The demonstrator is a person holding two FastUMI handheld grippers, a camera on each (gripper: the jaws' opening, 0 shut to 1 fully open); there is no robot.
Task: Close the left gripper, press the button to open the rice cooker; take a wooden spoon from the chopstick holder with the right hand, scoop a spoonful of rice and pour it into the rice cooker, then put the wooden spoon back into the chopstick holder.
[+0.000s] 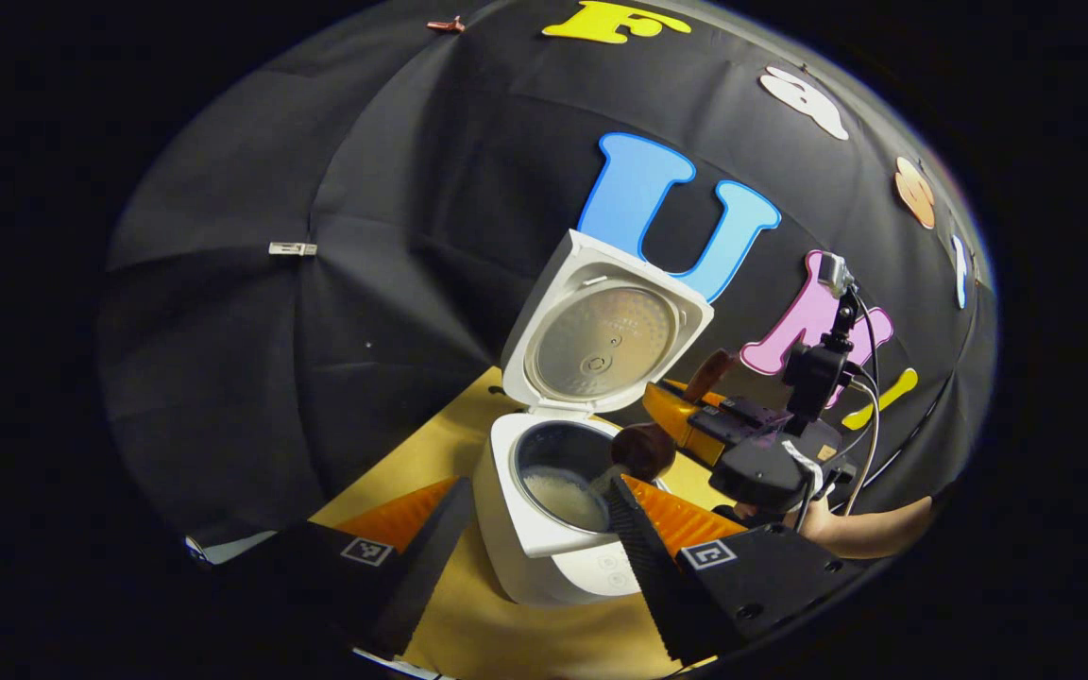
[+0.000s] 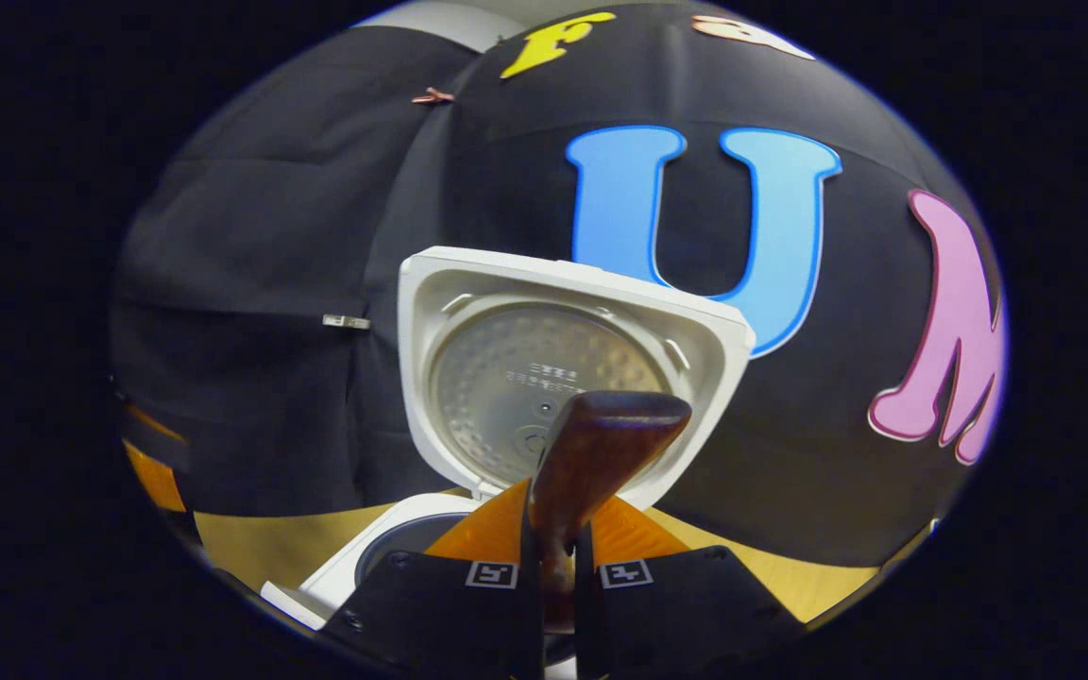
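Note:
The white rice cooker [image 1: 544, 548] stands open on the table, its lid [image 1: 601, 331] tipped up and back. White rice [image 1: 568, 496] lies in the inner pot. My left gripper [image 1: 539, 484] is open, one finger on each side of the cooker's front. To the right, my right gripper [image 1: 686, 425] is shut on the wooden spoon [image 1: 643, 449], whose dark bowl hangs over the pot's right rim. In the right gripper view the spoon [image 2: 591, 463] sticks up from between the fingers of the right gripper [image 2: 558, 557], in front of the lid [image 2: 506, 368]. The cooker body [image 2: 374, 548] lies below.
The yellow tabletop [image 1: 393, 472] runs back to the black cloth wall close behind the cooker. A person's forearm [image 1: 870, 529] holds the right gripper at the right. A white object [image 1: 223, 546] lies at the table's lower left edge.

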